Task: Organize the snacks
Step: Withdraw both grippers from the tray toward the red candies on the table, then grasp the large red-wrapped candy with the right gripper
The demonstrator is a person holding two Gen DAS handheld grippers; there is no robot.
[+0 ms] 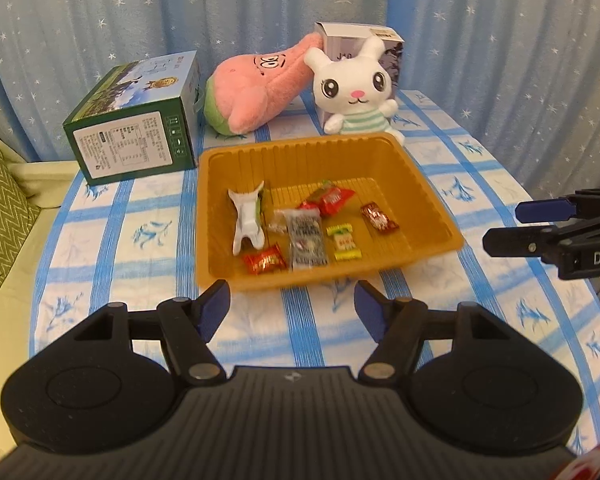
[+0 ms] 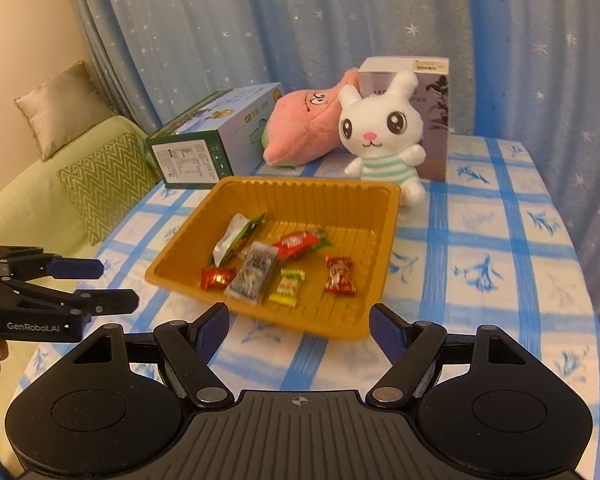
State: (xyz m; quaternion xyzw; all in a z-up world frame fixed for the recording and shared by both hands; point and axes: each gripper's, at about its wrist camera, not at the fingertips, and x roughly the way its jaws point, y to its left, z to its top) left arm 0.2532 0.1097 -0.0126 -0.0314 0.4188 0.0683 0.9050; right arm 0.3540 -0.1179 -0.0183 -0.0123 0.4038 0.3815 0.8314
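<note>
A golden plastic tray (image 1: 296,145) (image 2: 308,182) sits mid-table on the blue checked cloth. In it lie several wrapped snacks: a white-green packet (image 1: 248,220) (image 2: 236,240), a red packet (image 1: 330,200) (image 2: 300,244), a grey sachet (image 1: 306,240) (image 2: 254,274), a yellow-green candy (image 1: 343,243) (image 2: 287,286) and red candies (image 1: 379,218) (image 2: 340,276). My left gripper (image 1: 292,300) (image 2: 114,284) hovers open just before the tray's near edge, holding nothing. Over the near right edge of the tray my right gripper (image 2: 298,320) (image 1: 508,226) is open too, also with nothing in it.
Behind the tray stand a green box (image 1: 140,128) (image 2: 196,152), a pink plush (image 1: 256,88) (image 2: 300,128), a white bunny plush (image 1: 356,88) (image 2: 384,132) and a grey box (image 1: 360,36) (image 2: 436,128). Starred curtains hang behind. A sofa cushion (image 1: 0,208) (image 2: 100,184) lies left of the table.
</note>
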